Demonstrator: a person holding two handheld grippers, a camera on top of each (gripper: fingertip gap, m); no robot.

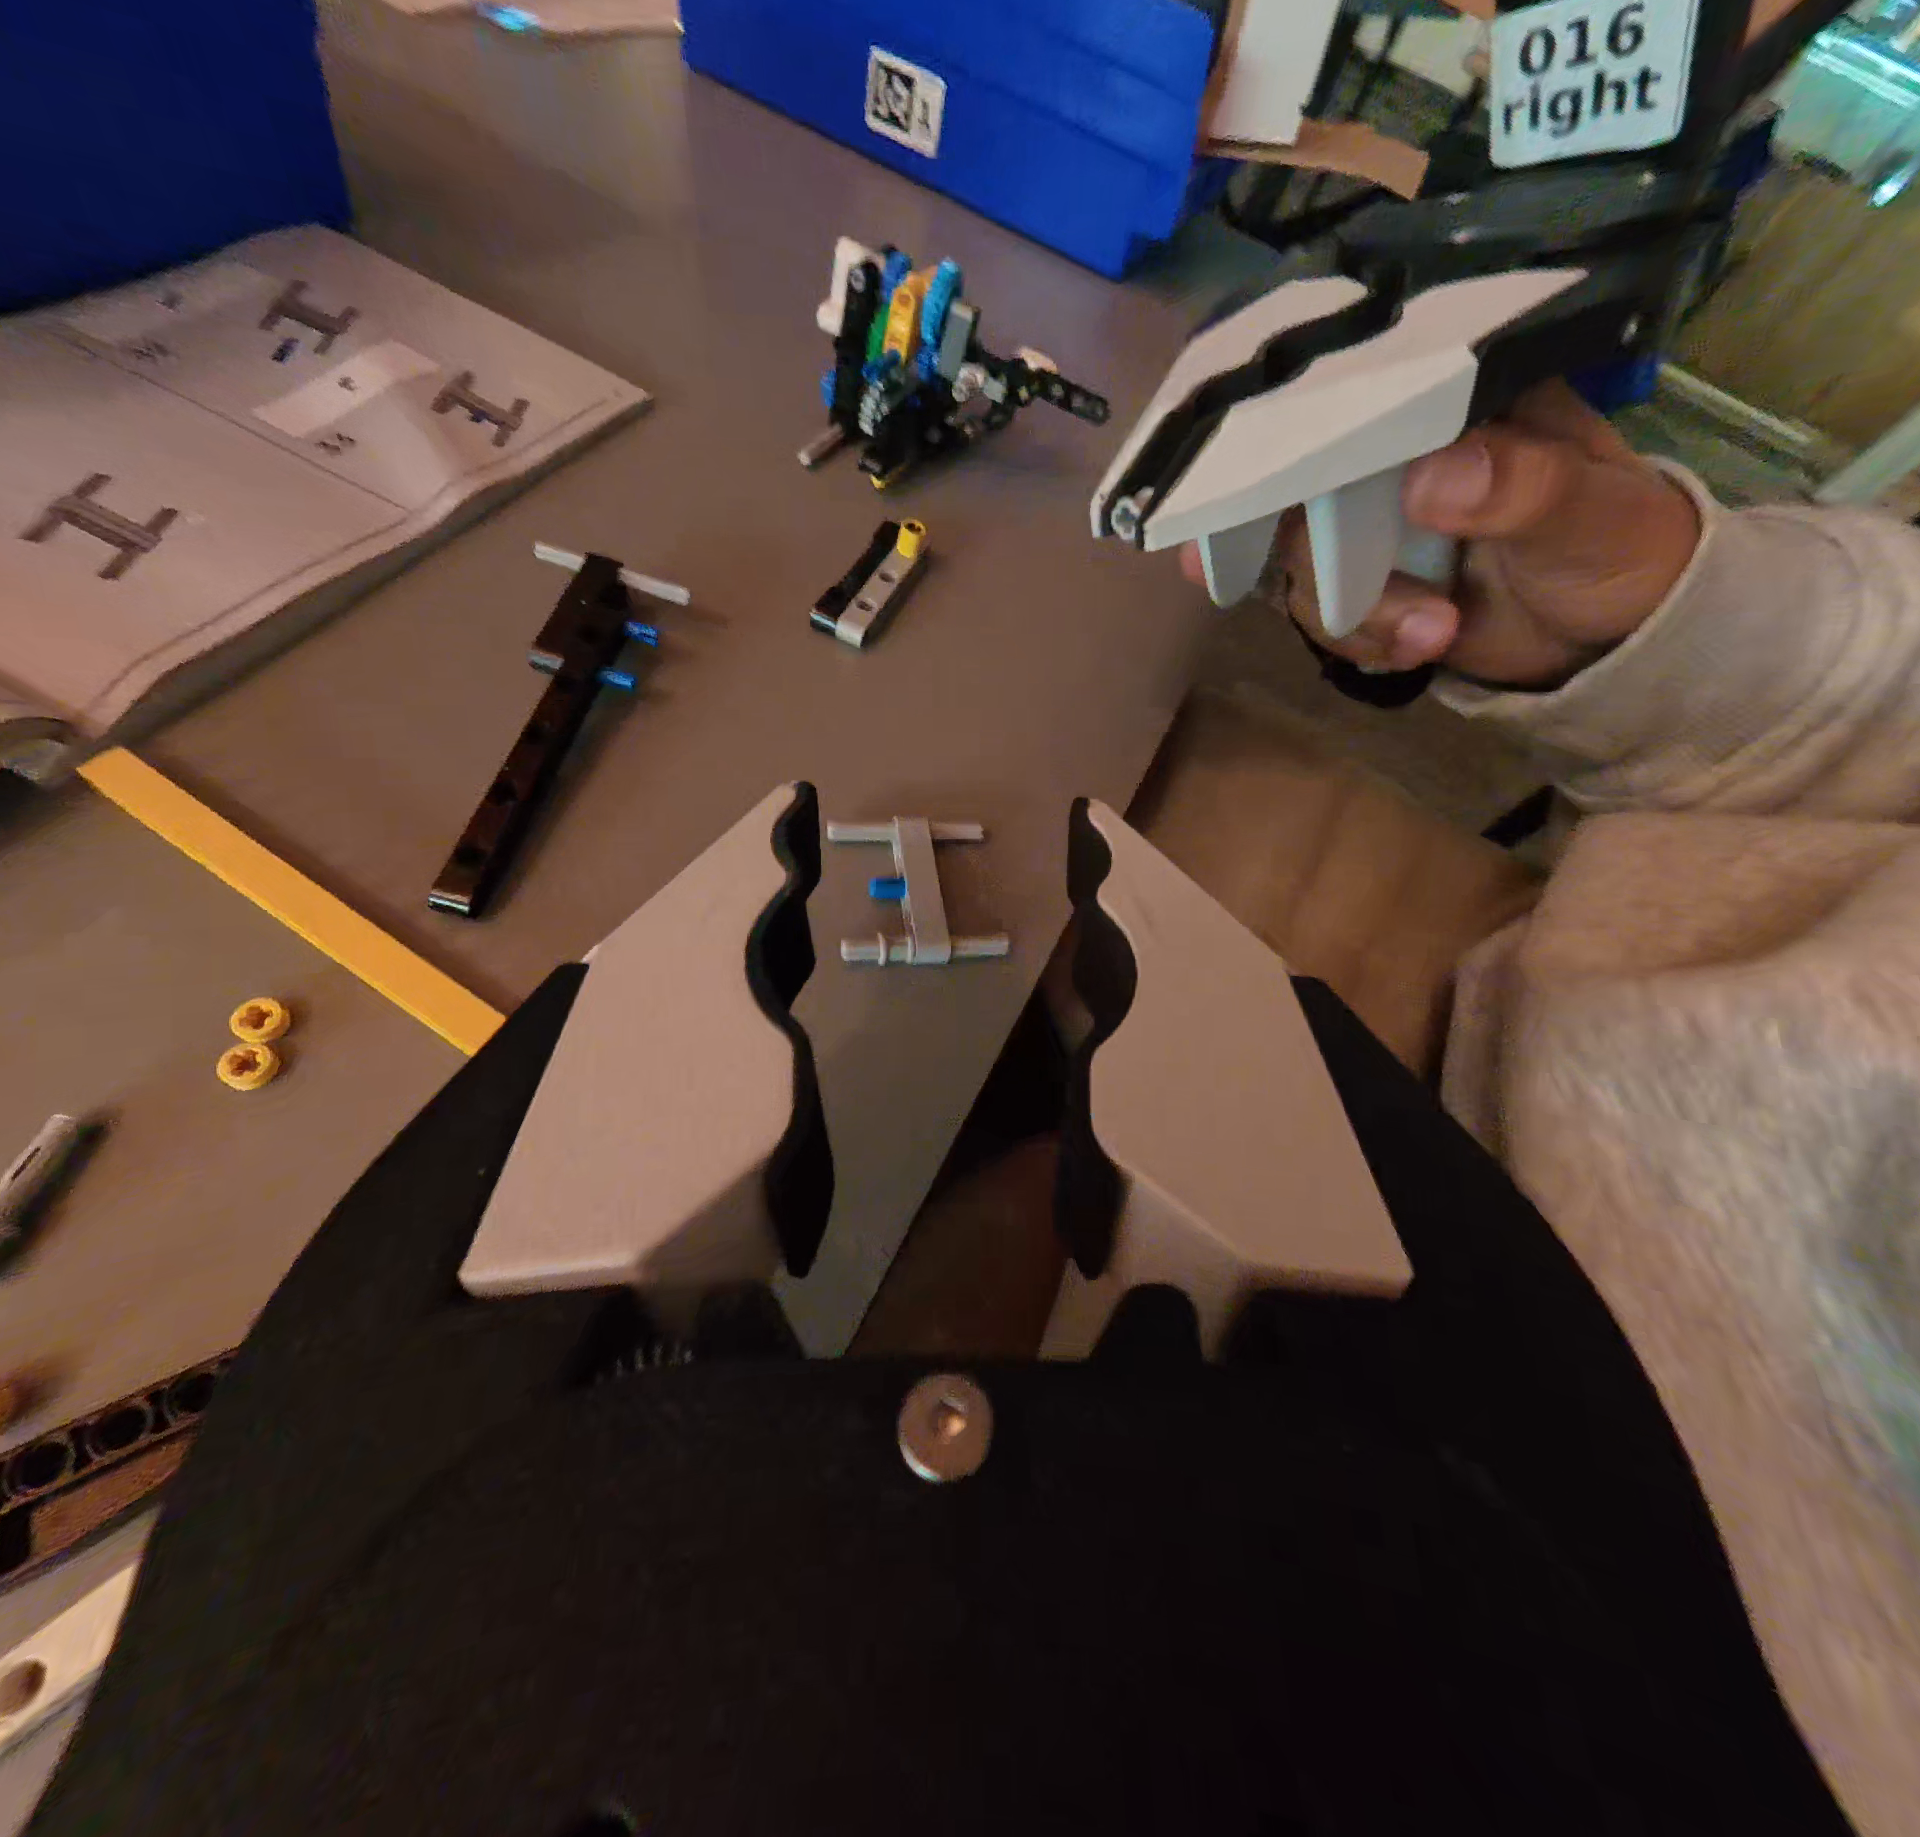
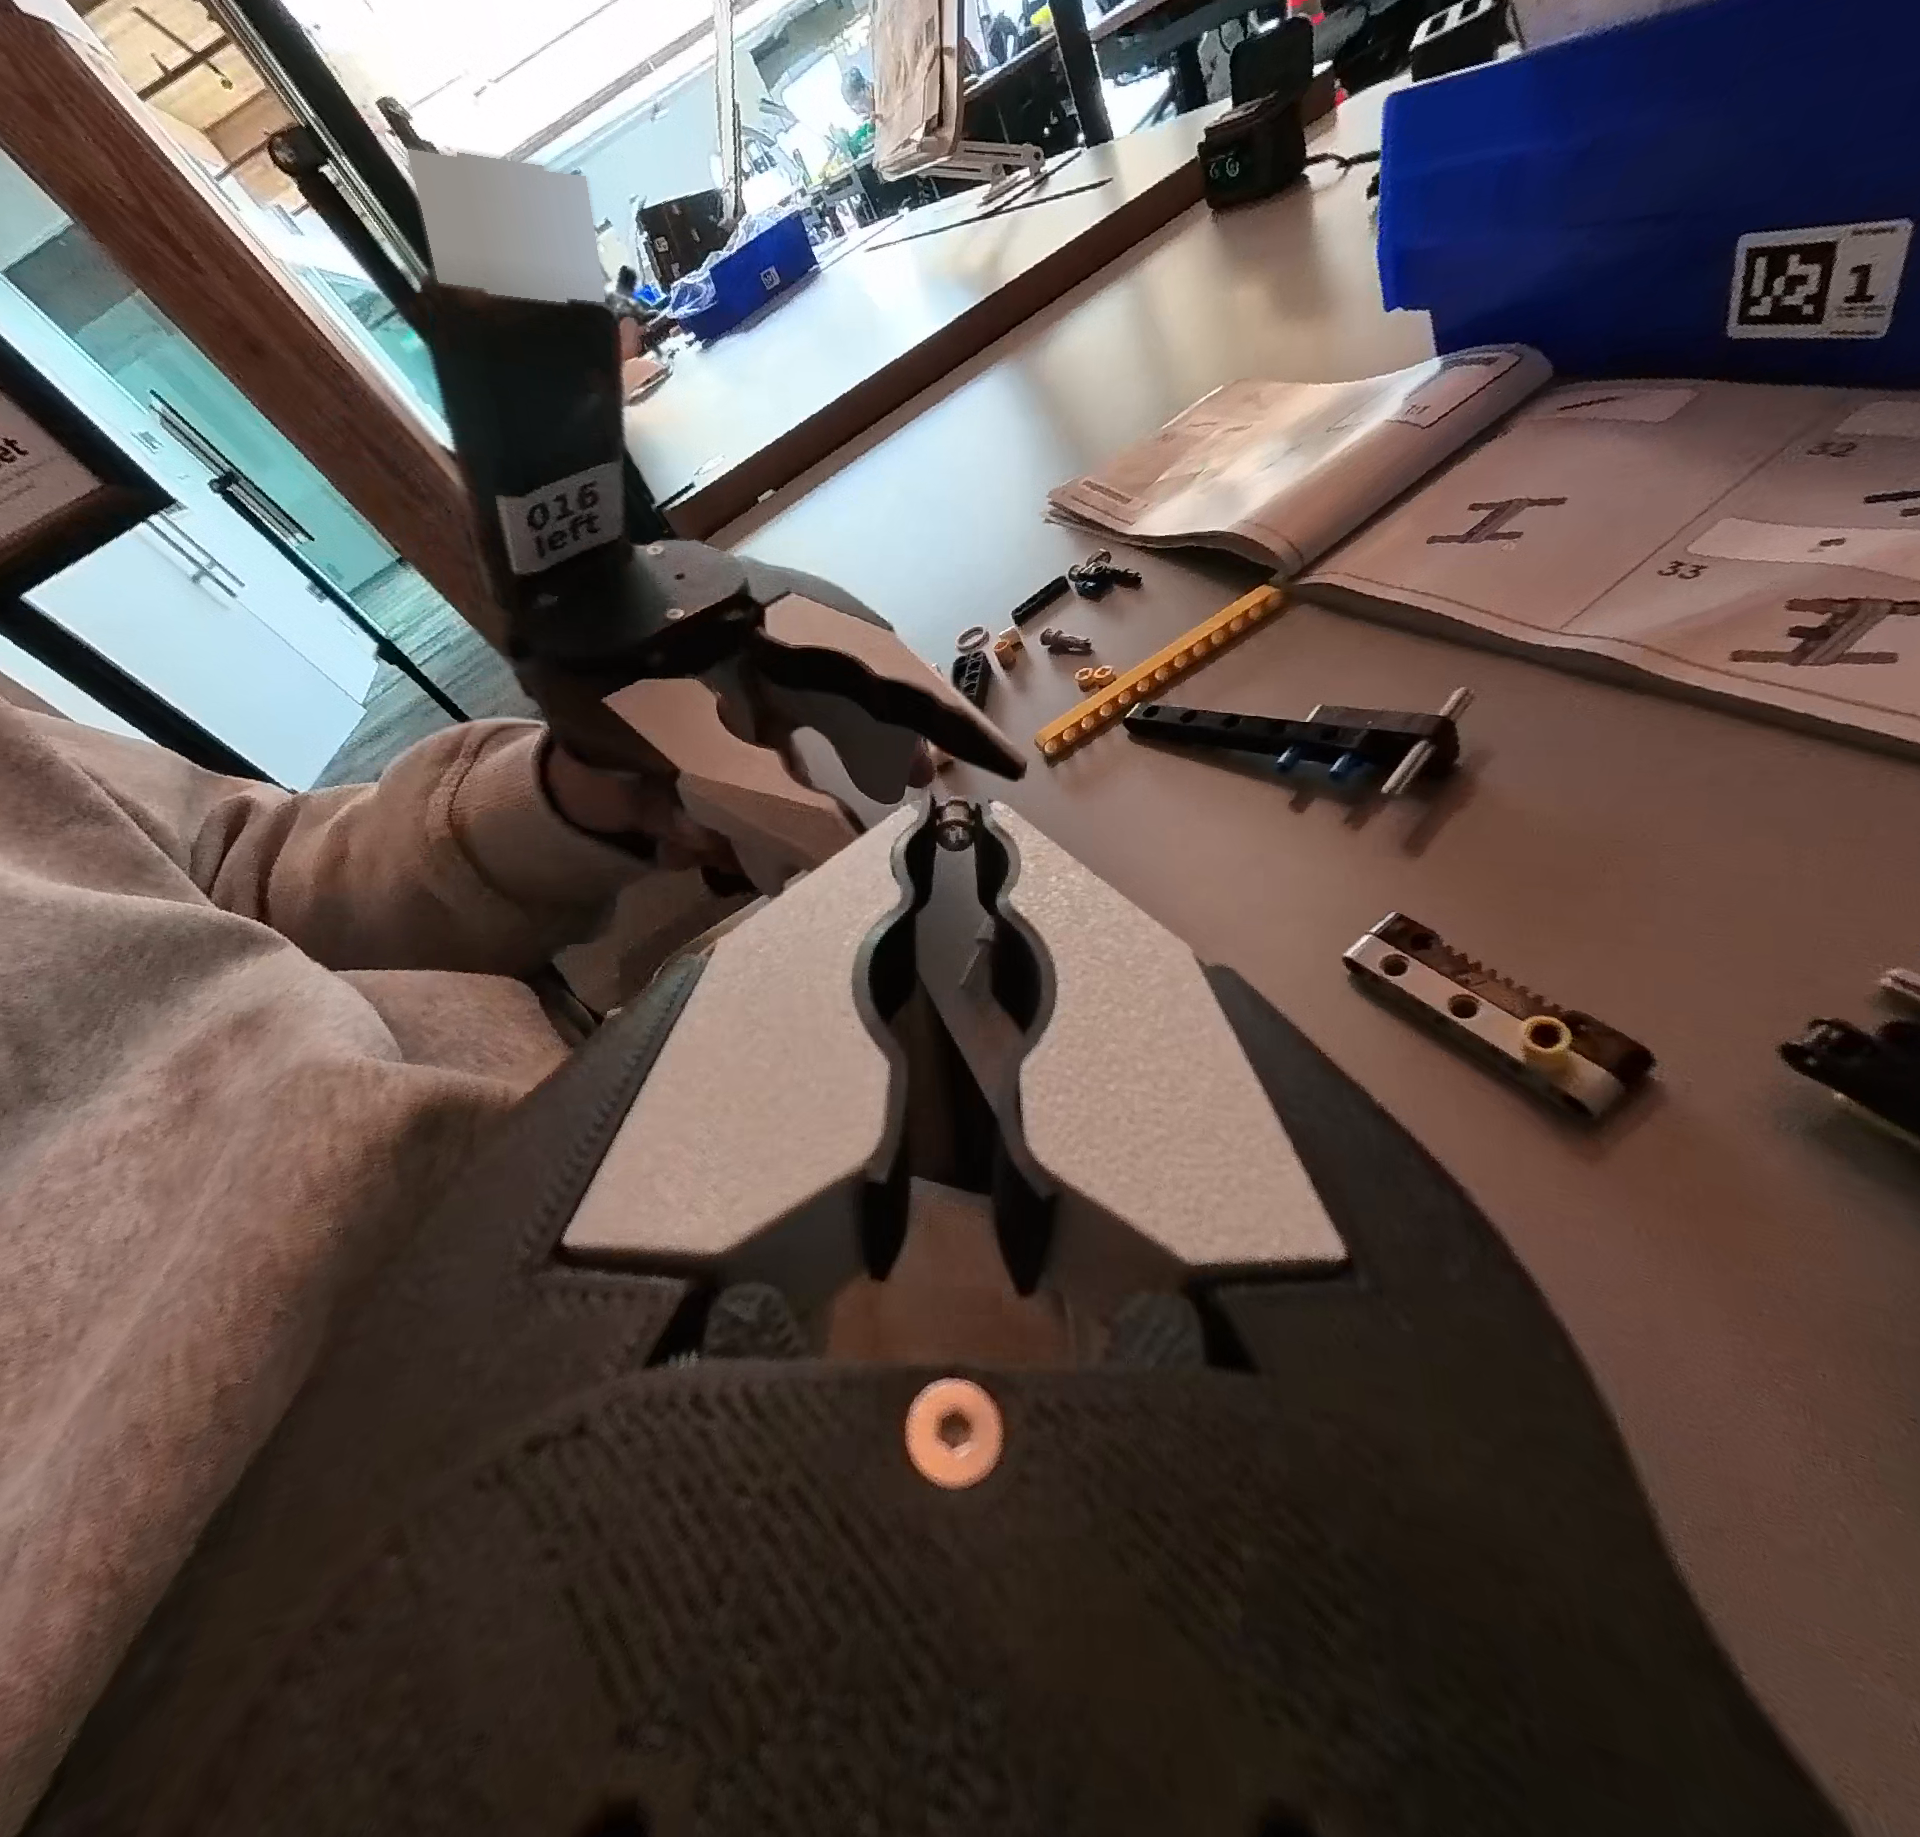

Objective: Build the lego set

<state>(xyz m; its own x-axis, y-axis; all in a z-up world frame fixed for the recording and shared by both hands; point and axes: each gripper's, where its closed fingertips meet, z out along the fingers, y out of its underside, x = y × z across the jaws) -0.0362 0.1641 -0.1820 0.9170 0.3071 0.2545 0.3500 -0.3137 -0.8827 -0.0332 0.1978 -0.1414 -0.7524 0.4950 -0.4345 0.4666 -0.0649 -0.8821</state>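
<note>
Left gripper (image 1: pixel 935 831) agape above grey piece (image 1: pixel 920 894).

White printed label (image 1: pixel 1590 68), dark characters, on black housing above right tongs (image 1: pixel 1120 520). Matching white label (image 2: pixel 561 530) on housing above left tongs (image 2: pixel 992 757). White sticker (image 2: pixel 1818 281) with square black code marker and a numeral, on blue bin (image 2: pixel 1621 187) wall. Open instruction booklet (image 2: pixel 1662 582) on bench (image 2: pixel 1558 904): small printed step numbers. Sign (image 2: pixel 31 483) at far left, cut off, unreadable.
</note>
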